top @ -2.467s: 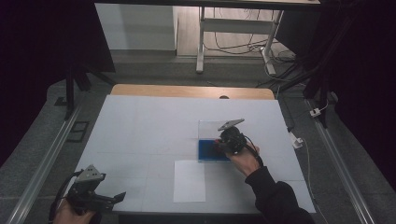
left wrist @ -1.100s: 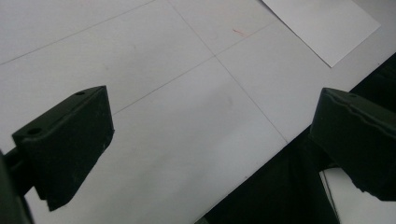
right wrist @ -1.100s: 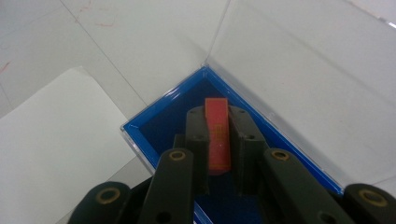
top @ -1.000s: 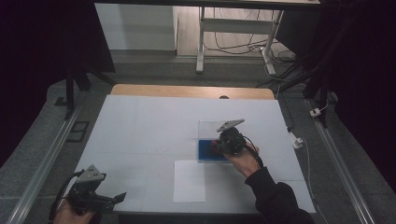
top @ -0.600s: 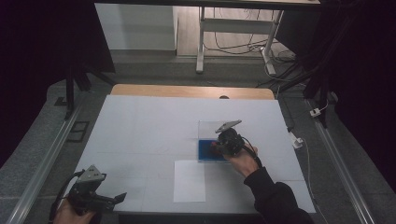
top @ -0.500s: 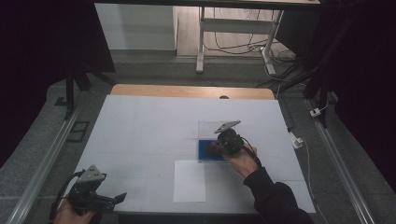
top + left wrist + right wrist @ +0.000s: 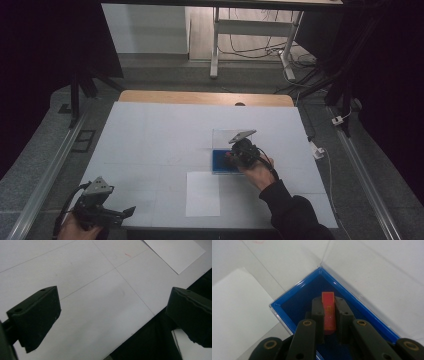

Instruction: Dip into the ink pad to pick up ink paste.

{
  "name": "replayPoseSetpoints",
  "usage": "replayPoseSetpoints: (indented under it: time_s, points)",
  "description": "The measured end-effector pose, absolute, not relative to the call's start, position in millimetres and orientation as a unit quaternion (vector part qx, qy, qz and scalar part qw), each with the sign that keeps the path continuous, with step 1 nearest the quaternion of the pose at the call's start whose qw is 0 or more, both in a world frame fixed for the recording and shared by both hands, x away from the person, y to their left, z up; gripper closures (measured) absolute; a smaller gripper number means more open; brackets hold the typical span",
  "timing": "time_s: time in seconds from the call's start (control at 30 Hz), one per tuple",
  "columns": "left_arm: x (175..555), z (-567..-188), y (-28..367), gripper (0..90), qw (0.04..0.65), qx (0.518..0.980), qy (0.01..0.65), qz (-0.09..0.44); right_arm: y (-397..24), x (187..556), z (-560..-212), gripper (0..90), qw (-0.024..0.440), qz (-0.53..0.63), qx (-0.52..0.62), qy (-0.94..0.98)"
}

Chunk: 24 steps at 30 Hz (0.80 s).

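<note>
Two hand-held grippers show in the high view. The right hand-held gripper (image 7: 235, 156) reaches into a blue box (image 7: 220, 161) near the middle of the white table (image 7: 150, 130), with the box's clear lid (image 7: 224, 138) standing open behind it. A white sheet (image 7: 202, 194) lies just in front of the box. The left hand-held gripper (image 7: 125, 212) rests at the table's near left corner, well apart from the box.

From the left gripper view, the left hand-held gripper (image 7: 112, 315) is released: its jaws stand wide with bare table between them, and a corner of the sheet (image 7: 175, 253) lies beyond.

From the right gripper view, the right hand-held gripper (image 7: 329, 307) is clenched on a small red card (image 7: 329, 312), the pads pressing its two long edges. The card sits inside the box (image 7: 294, 305), over the blue floor. Its long axis runs along the jaws, with the free end pointing away from the camera toward the hinge of the lid (image 7: 352, 262); it seems to stand on edge, though that is hard to tell.

The step looks like taking the card out of the box or setting it in. To do it well, keep the squeeze firm and even, move straight up or down, and keep clear of the walls so the card does not twist.
</note>
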<state>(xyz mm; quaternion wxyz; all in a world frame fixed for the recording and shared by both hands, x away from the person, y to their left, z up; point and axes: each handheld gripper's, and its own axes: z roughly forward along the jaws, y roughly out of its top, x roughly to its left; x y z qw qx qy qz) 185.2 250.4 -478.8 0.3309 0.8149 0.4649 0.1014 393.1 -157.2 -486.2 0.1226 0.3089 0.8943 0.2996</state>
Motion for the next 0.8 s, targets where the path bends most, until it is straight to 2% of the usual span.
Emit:
replayPoseSetpoints:
  time_s: [0.13, 0.23, 0.4, 0.7, 0.8]
  points:
    - [185, -479, 250, 0.0, 0.331, 0.815, 0.465, 0.101, -165, 399, -488, 80.2, 0.093, 0.319, 0.326, 0.885]
    - [185, -479, 250, 0.0, 0.33, 0.815, 0.466, 0.1, -161, 396, -487, 80.1, 0.11, 0.308, 0.317, 0.89]
    - [185, -479, 250, 0.0, 0.33, 0.815, 0.465, 0.1, -148, 385, -486, 80.0, 0.162, 0.277, 0.28, 0.905]
    - [185, -479, 251, 0.0, 0.331, 0.814, 0.467, 0.1, -154, 387, -480, 79.7, 0.142, 0.303, 0.296, 0.894]
    - [185, -479, 251, 0.0, 0.331, 0.814, 0.467, 0.101, -157, 385, -470, 79.7, 0.152, 0.317, 0.302, 0.886]
